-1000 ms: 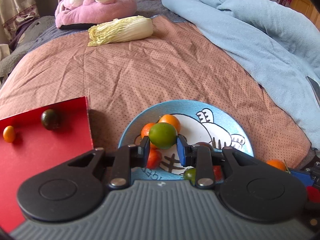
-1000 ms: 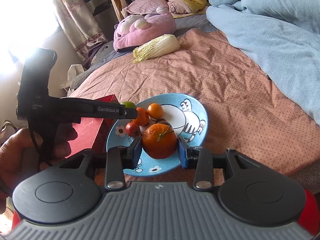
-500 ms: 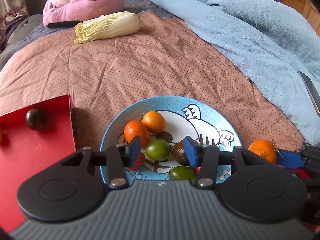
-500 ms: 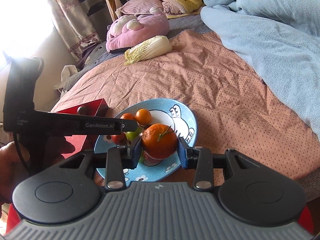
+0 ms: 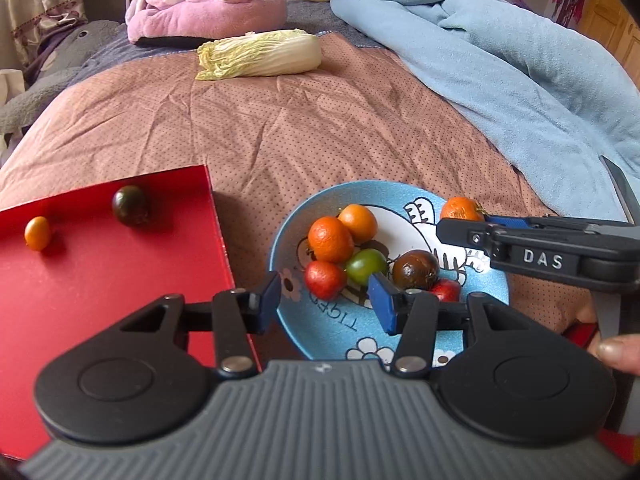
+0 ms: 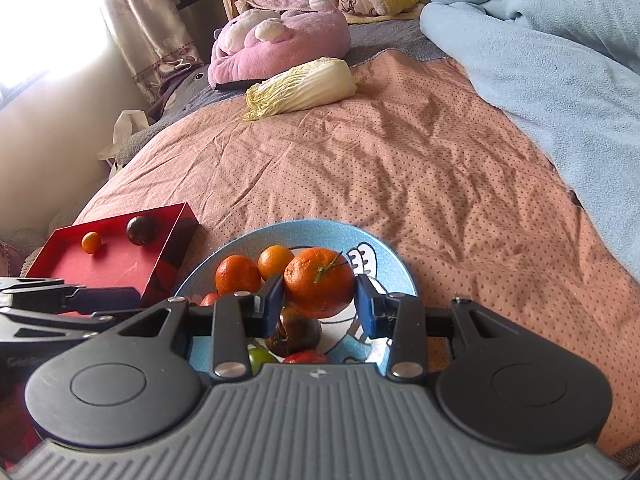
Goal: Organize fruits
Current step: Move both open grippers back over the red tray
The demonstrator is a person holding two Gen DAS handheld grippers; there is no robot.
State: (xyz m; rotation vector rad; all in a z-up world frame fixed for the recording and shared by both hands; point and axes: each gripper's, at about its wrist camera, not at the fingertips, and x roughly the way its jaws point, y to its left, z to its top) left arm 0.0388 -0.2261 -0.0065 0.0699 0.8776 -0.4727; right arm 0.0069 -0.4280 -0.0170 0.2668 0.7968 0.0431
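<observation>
My left gripper is open and holds nothing, at the near left rim of the blue cartoon plate. On the plate lie two oranges, a green tomato, a red tomato and a dark tomato. My right gripper is shut on an orange with a stem, just above the plate. The same orange shows in the left wrist view at the tip of the right gripper. A red box to the left holds a small orange fruit and a dark tomato.
A napa cabbage and a pink plush lie at the far end of the brown dotted bedspread. A light blue blanket is heaped along the right. A person's finger shows at the right edge.
The left gripper opened, left the green tomato on the plate and drew back toward the red box. The right gripper carried its orange in over the plate.
</observation>
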